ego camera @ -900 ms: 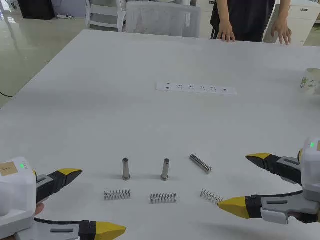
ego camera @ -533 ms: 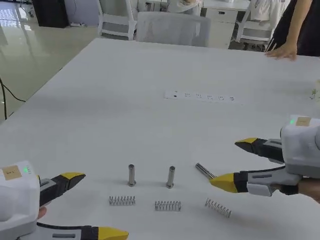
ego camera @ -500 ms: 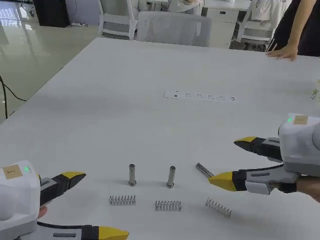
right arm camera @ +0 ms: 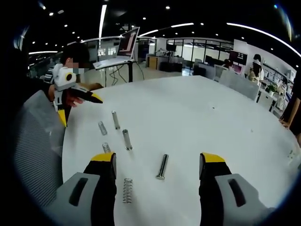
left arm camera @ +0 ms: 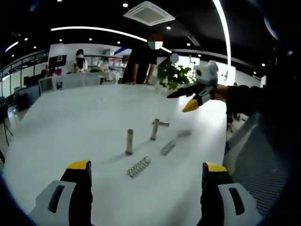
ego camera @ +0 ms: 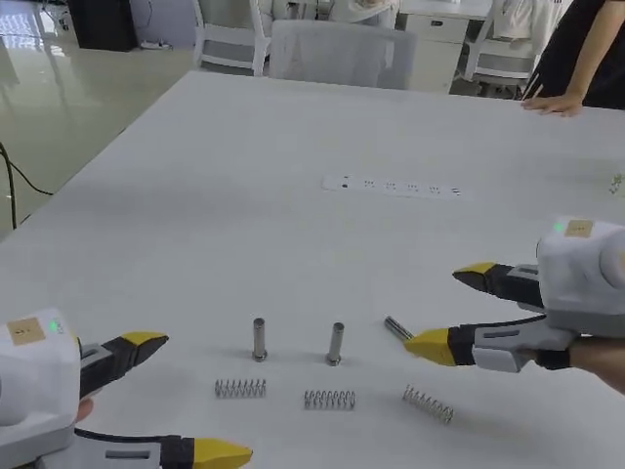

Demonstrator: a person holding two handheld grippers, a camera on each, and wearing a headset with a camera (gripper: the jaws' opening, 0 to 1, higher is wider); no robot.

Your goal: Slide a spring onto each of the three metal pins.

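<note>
You're working under bright, even ceiling strips. The white table shows only faint, short shadows by the upright pins. Your head view is sharp. Both gripper views bow strongly toward their edges, where the room turns dim and soft.

The right gripper holds its two yellow-tipped jaws spread wide, with nothing gripped; ahead, in the gap between them, a short silver metal pin lies flat on the white table; just beside the jaw on the view's left lies a small coiled wire spring; farther ahead on that side two more silver pins stand upright, the nearer pin and the farther pin; a second spring and a third spring lie just outside them; well beyond, the left gripper hovers at the table's edge, jaws parted.
</note>
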